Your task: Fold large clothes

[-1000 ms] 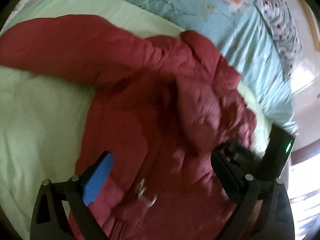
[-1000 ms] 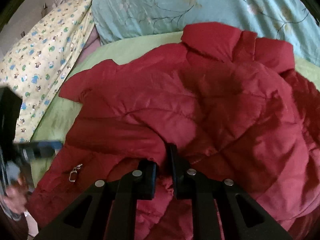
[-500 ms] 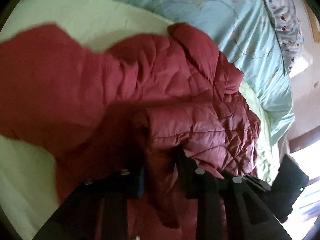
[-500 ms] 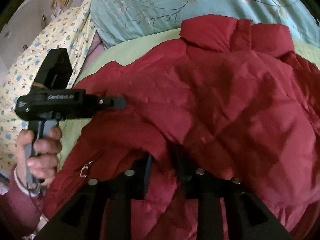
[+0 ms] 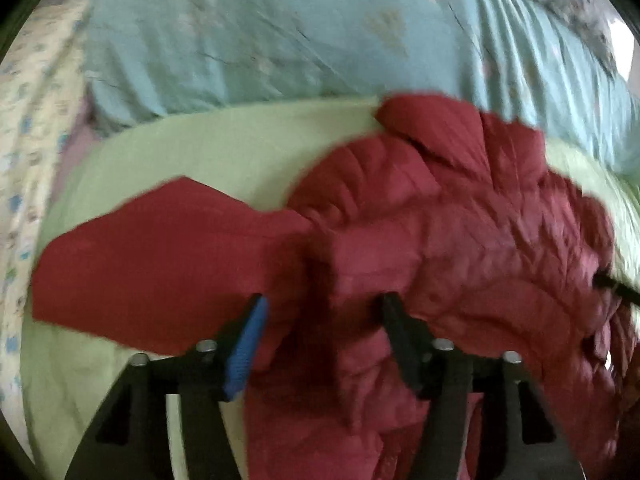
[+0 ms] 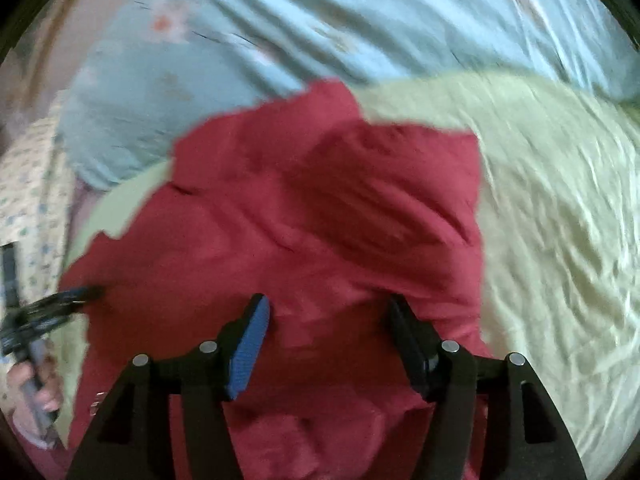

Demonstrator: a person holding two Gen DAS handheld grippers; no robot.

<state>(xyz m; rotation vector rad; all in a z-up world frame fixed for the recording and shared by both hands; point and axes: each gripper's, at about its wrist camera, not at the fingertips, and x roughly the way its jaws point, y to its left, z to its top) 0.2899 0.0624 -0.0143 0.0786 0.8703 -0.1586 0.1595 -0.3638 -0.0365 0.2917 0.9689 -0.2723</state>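
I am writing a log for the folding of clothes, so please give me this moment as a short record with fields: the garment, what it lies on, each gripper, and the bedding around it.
garment: red padded jacket, crumpled, one sleeve spread out flat
surface: light green sheet, wrinkled
left gripper: open, jaws apart over the jacket, holding nothing
right gripper: open, jaws apart over the jacket, holding nothing
behind the jacket: pale blue floral quilt
at the side: yellow patterned pillow
image quality: both views blurred

No text or label can be read.
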